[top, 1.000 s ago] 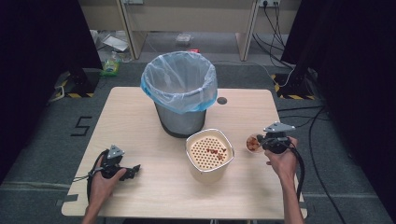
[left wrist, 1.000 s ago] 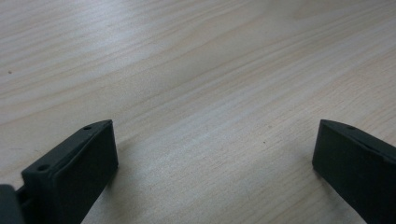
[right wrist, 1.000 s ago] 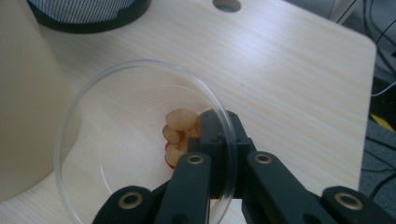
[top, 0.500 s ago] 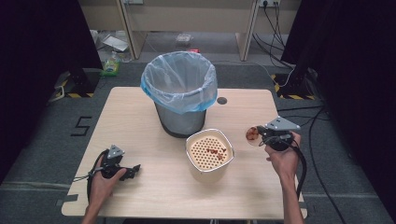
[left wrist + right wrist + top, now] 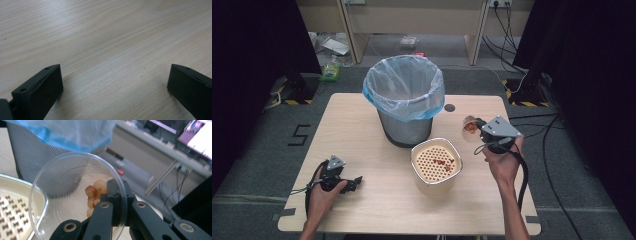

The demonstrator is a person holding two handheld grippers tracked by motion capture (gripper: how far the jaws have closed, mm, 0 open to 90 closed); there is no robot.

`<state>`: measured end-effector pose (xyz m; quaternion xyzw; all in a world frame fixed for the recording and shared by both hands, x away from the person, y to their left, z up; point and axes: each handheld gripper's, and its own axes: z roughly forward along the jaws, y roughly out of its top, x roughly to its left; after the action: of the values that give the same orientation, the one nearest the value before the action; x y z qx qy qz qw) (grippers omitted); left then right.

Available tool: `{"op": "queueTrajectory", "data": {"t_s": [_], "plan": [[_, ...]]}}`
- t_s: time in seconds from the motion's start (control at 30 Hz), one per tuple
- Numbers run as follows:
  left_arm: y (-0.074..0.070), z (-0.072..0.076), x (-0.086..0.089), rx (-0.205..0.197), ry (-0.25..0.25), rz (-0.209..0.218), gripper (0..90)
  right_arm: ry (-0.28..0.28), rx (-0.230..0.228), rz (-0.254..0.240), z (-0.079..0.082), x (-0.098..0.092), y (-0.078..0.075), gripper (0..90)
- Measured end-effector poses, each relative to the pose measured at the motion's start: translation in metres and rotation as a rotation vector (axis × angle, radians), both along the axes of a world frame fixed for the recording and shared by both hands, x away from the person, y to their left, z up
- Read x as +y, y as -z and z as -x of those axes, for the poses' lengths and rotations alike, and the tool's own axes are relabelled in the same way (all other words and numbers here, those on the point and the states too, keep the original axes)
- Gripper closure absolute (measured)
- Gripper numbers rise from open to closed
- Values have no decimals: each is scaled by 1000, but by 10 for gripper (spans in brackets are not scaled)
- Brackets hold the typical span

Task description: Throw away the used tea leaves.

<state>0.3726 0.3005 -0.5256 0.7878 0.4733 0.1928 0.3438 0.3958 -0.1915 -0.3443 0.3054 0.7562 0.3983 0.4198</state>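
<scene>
My right gripper is shut on the rim of a clear plastic cup, held above the table to the right of the bin. In the right gripper view the cup is tipped on its side, one jaw inside the rim and one outside. Reddish and pale food bits lie at its bottom. A grey bin with a blue bag stands at the table's middle back. In front of it stands a cream container with a perforated insert and a few red scraps. My left gripper rests open on the table at the front left, nothing between its jaws.
The bin's wall and bag rise close behind the cup, and the perforated insert lies below and left of it. A small dark hole marks the tabletop right of the bin. Cables and desk legs stand beyond the far edge.
My right gripper has risen with the cup and shifted a little toward the bin. The left gripper has stayed where it was.
</scene>
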Motion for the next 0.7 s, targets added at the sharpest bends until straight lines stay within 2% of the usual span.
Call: {"op": "queueTrajectory", "data": {"t_s": [0.07, 0.1, 0.17, 0.2, 0.23, 0.27, 0.3, 0.37, 0.4, 0.43, 0.5, 0.53, 0.6, 0.67, 0.7], "plan": [[0, 0, 0, 0, 0, 0, 0, -10, -14, 7, 0, 4, -2, 900], [0, 0, 0, 0, 0, 0, 0, -40, -61, 42, 2, 14, -4, 900], [0, 0, 0, 0, 0, 0, 0, -49, -93, 92, 6, 24, -6, 900], [0, 0, 0, 0, 0, 0, 0, -49, -93, 92, 6, 24, -6, 900], [0, 0, 0, 0, 0, -1, 0, -69, -165, 166, 13, 36, -8, 900], [0, 0, 0, 0, 1, -1, 0, -71, -187, 185, 15, 41, -8, 900], [0, 0, 0, 1, 1, -2, 0, -73, -232, 225, 20, 48, -7, 900], [0, 0, 0, -1, 2, -2, 0, -65, -293, 312, 25, 59, -5, 900], [0, 0, 0, -1, 2, -2, 0, -65, -293, 312, 25, 59, -5, 900], [0, 0, 0, 0, 1, -2, 0, -68, -352, 364, 30, 67, -4, 900], [0, 0, 0, 0, 1, -2, 0, -73, -389, 392, 33, 73, -2, 900], [0, 0, 0, -2, 2, -3, 0, -75, -408, 429, 34, 77, 0, 900], [0, 0, 0, -1, 2, -2, 0, -70, -423, 468, 32, 80, 5, 900], [0, 0, 0, -1, 1, -2, 0, -70, -440, 472, 33, 81, 7, 900], [0, 0, 0, -1, 1, -3, 0, -63, -499, 526, 41, 87, 4, 900]]}}
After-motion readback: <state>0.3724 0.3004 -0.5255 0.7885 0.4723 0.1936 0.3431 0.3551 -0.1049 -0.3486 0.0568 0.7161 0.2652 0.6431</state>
